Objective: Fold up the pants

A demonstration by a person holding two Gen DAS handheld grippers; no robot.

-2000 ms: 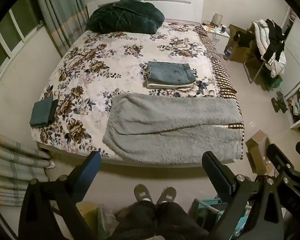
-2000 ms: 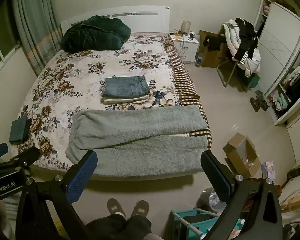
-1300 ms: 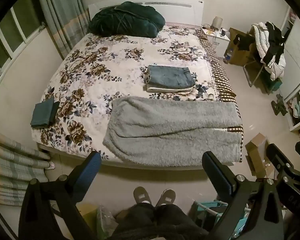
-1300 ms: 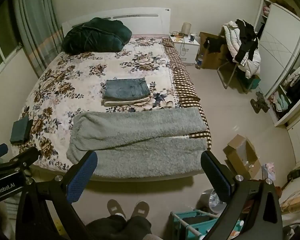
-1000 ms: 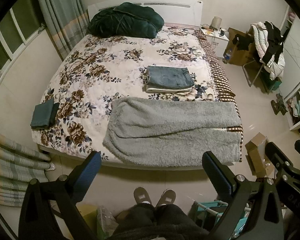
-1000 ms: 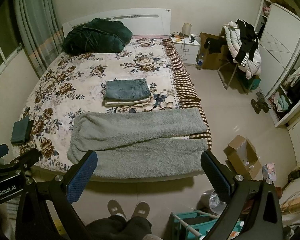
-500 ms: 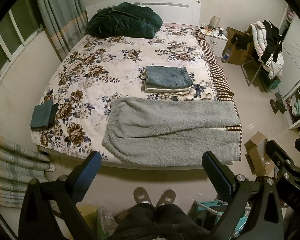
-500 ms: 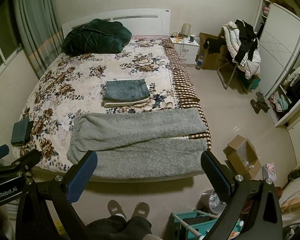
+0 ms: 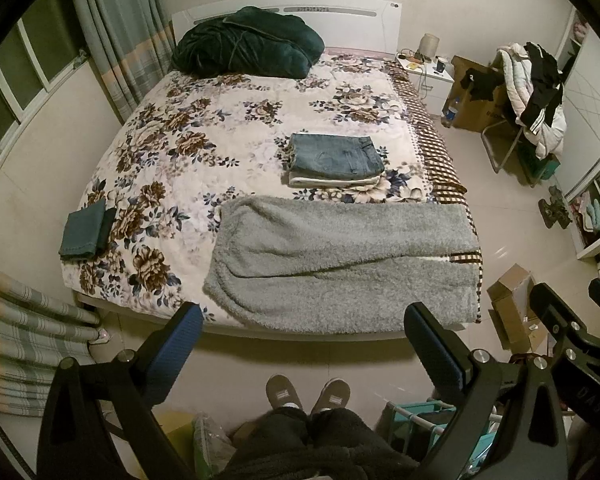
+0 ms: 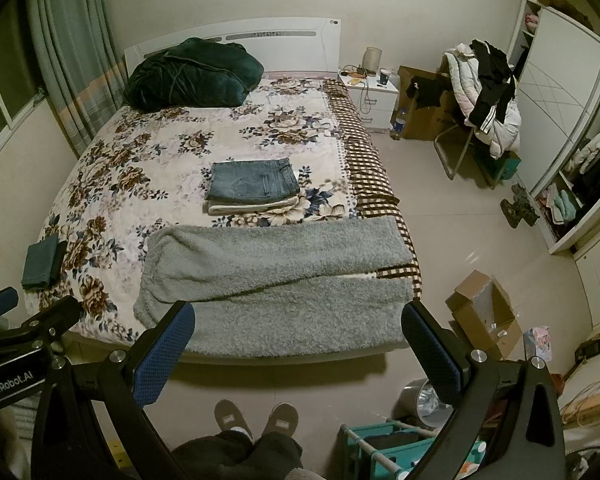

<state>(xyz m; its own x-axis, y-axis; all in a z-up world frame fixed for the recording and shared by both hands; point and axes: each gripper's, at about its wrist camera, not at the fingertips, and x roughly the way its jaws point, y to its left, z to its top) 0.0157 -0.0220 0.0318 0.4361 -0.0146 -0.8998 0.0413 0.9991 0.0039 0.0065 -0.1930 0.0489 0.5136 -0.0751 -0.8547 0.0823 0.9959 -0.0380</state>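
Observation:
Grey fleece pants (image 9: pixel 340 264) lie flat across the foot of the floral bed, waist to the left, legs to the right; they also show in the right wrist view (image 10: pixel 275 276). Behind them sits a stack of folded jeans (image 9: pixel 334 156) on cream pants, also in the right wrist view (image 10: pixel 253 178). My left gripper (image 9: pixel 302 334) is open and empty, held high above the floor in front of the bed. My right gripper (image 10: pixel 297 330) is open and empty beside it.
A dark green duvet (image 9: pixel 245 46) lies at the headboard. A small folded green cloth (image 9: pixel 85 230) sits at the bed's left edge. A cardboard box (image 10: pixel 484 312), a teal rack (image 10: pixel 396 446) and a clothes-laden chair (image 10: pixel 482 96) stand on the floor to the right. Curtains (image 9: pixel 19 336) hang left.
Both grippers drifted only slightly; the view of the bed shifts a little. Nothing was grasped or moved.

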